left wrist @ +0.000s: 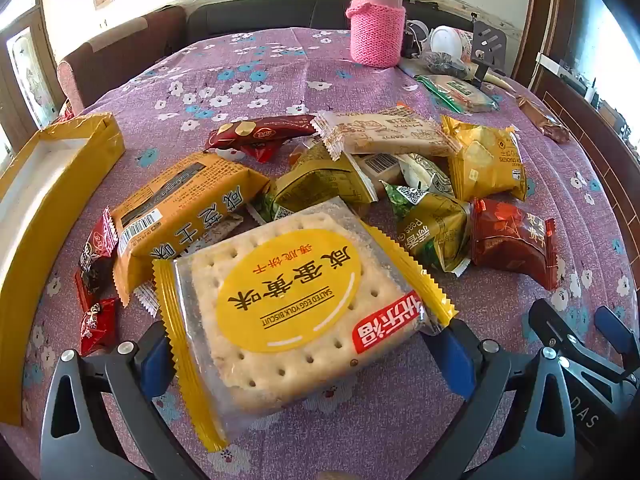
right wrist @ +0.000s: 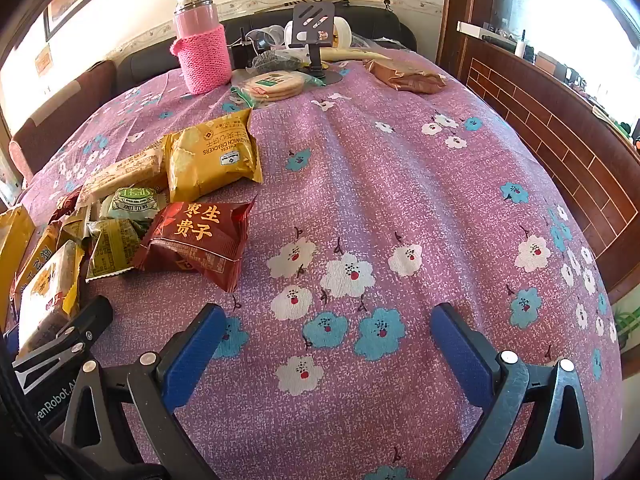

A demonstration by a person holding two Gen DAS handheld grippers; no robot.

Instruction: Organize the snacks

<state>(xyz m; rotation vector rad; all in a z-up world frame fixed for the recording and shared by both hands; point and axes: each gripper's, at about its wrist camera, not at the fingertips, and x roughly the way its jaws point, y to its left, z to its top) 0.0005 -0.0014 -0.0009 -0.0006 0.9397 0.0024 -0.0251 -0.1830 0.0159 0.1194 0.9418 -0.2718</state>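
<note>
A salted egg yolk biscuit pack (left wrist: 296,300), clear with yellow ends, lies between the blue pads of my left gripper (left wrist: 308,356); the jaws press its two sides. Behind it lies a pile of snacks: an orange biscuit pack (left wrist: 180,204), a red-brown pack (left wrist: 512,244), a yellow cracker pack (left wrist: 486,160). My right gripper (right wrist: 324,344) is open and empty over bare tablecloth, right of the pile. The red-brown pack (right wrist: 196,236) and the yellow cracker pack (right wrist: 212,156) show at its left. The left gripper (right wrist: 60,344) shows at the left edge.
A yellow open box (left wrist: 52,208) stands at the left of the table. A pink flask in a knitted sleeve (left wrist: 376,20) stands at the back, with a round cracker pack (right wrist: 272,86), a phone stand (right wrist: 314,28) and a brown packet (right wrist: 408,76). A wooden ledge (right wrist: 560,140) runs along the right.
</note>
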